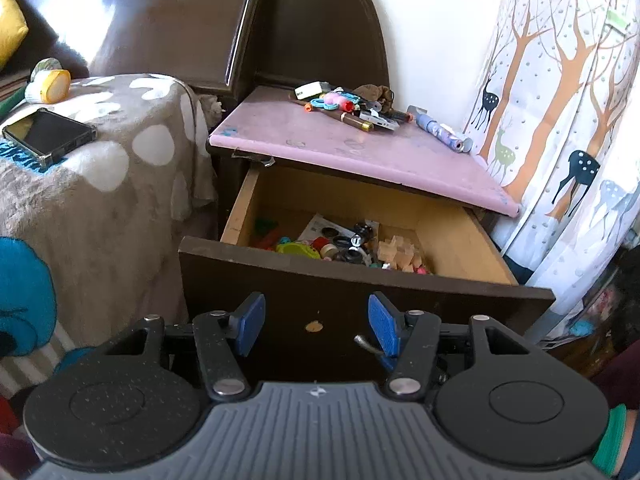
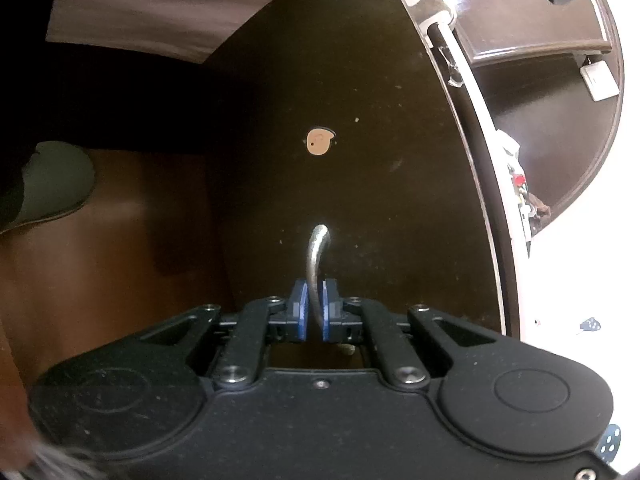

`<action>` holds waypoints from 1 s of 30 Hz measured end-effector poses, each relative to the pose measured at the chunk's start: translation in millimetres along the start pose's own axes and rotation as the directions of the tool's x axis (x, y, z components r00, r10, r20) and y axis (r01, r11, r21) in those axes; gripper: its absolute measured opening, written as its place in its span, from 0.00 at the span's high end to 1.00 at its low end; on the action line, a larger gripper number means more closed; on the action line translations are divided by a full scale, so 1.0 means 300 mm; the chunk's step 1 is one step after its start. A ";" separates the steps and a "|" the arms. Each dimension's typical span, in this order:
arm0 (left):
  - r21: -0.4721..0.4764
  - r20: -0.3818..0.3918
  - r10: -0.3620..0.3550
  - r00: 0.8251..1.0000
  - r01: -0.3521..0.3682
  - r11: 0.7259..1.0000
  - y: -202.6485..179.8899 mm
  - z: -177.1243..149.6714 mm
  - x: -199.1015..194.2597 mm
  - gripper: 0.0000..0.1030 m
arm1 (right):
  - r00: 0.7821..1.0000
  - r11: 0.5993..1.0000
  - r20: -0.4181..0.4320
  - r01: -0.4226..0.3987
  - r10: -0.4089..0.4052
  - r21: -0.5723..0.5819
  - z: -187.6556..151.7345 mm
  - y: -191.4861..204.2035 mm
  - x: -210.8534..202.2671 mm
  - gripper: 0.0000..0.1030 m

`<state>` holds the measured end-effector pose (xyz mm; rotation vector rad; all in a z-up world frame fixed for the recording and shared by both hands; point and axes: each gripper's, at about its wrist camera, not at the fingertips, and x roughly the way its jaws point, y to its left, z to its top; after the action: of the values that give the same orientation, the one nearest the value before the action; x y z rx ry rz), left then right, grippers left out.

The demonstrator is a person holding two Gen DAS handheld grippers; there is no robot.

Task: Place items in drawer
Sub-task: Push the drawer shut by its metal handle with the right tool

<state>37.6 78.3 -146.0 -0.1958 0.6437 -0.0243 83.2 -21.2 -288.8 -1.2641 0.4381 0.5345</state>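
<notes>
The dark wooden drawer of the nightstand stands pulled open, with several small toys, wooden blocks and rings inside. On the pink nightstand top lies a heap of small items: pens, a white box, hair ties, a folded umbrella. My left gripper is open and empty, in front of the drawer front. My right gripper is shut on the metal drawer handle, seen side-on against the dark drawer front. The handle also shows in the left wrist view.
A bed with a grey spotted blanket stands left of the nightstand, with a phone on it. A deer-print curtain hangs on the right. A dark headboard rises behind.
</notes>
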 end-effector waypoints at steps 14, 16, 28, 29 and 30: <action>0.022 0.008 0.036 0.999 -0.036 0.999 0.020 0.018 0.032 0.46 | 0.999 1.000 -0.040 0.008 -0.008 0.022 0.029 -0.099 0.124 1.00; 0.021 0.007 0.030 1.000 -0.030 0.999 0.023 0.019 0.033 0.46 | 0.999 0.999 -0.047 0.001 0.001 0.038 0.033 -0.112 0.139 1.00; 0.022 -0.004 0.001 1.000 -0.001 1.000 0.034 0.022 0.038 0.46 | 0.996 0.997 -0.081 -0.026 0.032 0.076 0.054 -0.172 0.220 1.00; 0.025 -0.008 0.000 1.000 0.000 1.000 0.033 0.021 0.040 0.46 | 0.996 0.996 -0.084 -0.029 0.035 0.079 0.056 -0.178 0.228 1.00; 0.028 -0.010 0.000 1.000 0.001 1.000 0.032 0.020 0.041 0.46 | 0.995 0.996 -0.088 -0.031 0.038 0.083 0.058 -0.184 0.236 1.00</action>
<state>50.7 87.7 -150.5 -0.1686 0.6531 -0.0349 173.4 -6.4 -283.2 -1.2066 0.5528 0.4859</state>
